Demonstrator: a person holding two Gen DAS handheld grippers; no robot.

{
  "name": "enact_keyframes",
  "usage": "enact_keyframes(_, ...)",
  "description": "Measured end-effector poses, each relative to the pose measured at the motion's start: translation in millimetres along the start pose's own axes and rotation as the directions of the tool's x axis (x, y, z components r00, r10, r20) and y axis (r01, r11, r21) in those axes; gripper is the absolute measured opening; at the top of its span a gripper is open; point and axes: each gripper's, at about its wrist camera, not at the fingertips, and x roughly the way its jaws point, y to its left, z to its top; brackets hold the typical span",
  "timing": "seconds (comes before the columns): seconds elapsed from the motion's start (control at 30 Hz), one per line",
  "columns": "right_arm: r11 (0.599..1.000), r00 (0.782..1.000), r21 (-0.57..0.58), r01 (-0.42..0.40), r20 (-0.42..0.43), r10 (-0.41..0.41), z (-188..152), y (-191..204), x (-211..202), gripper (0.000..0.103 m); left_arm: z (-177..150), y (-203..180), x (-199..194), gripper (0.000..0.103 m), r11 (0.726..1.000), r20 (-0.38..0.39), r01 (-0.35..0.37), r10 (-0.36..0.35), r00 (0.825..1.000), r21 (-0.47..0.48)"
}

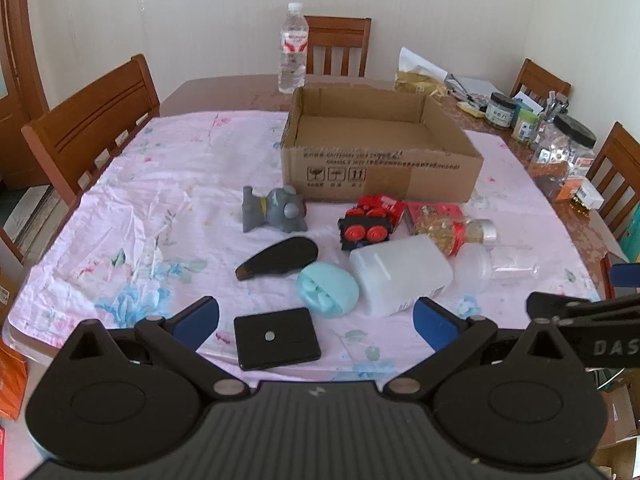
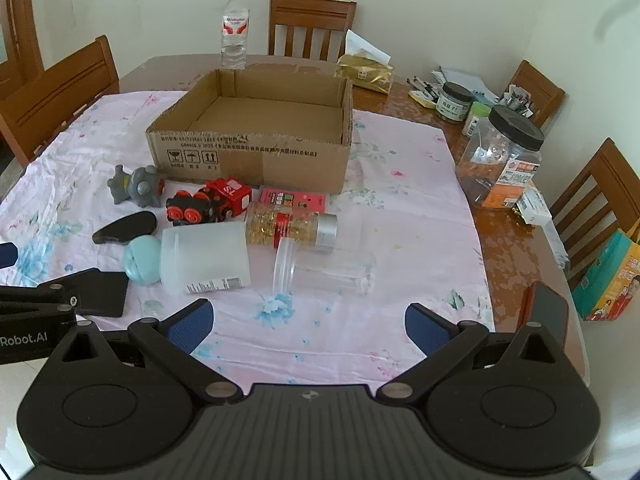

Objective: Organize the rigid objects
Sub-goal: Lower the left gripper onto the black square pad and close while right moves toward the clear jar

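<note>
An open cardboard box (image 1: 380, 168) (image 2: 248, 160) stands empty mid-table. In front of it lie a grey toy (image 1: 274, 210), a red and black toy train (image 1: 370, 222), a black curved piece (image 1: 278, 258), a teal round case (image 1: 328, 290), a black square plate (image 1: 276, 338), a frosted white container (image 1: 400, 276), a bottle of gold capsules (image 2: 290, 228) and a clear jar (image 2: 324, 270). My left gripper (image 1: 316, 320) is open, above the black plate. My right gripper (image 2: 308, 322) is open, short of the clear jar.
A water bottle (image 1: 293, 50) stands behind the box. Jars (image 2: 500, 160), pens and a gold packet (image 2: 366, 72) crowd the table's right side. Wooden chairs (image 1: 92, 120) surround the table. A pink floral cloth (image 2: 400, 200) covers the table.
</note>
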Motion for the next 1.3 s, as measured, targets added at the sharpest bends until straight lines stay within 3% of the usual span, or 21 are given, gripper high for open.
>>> enact_keyframes(0.23, 1.000, 1.000, 0.011, -0.008, -0.025, 0.008, -7, -6, 12, 0.103, -21, 11, 25, 0.102, 1.000, -0.013, -0.011, 0.010, 1.000, -0.022)
enact_keyframes(0.4, 1.000, 0.999, -0.001, -0.005, -0.038, 0.005, -11, -8, 19, 0.103, -34, 17, 49, 0.102, 0.998, -0.032, -0.065, 0.065, 0.997, -0.024)
enact_keyframes(0.77, 0.999, 0.996, -0.029, -0.013, -0.086, 0.010, -14, -7, 38, 0.103, -41, 22, 88, 0.103, 0.992, -0.077, -0.122, 0.120, 0.990, -0.016)
enact_keyframes(1.3, 0.999, 0.995, -0.024, -0.034, -0.096, 0.032, -9, -12, 50, 0.103, -34, 42, 95, 0.103, 0.999, -0.074, -0.042, 0.043, 0.996, 0.014)
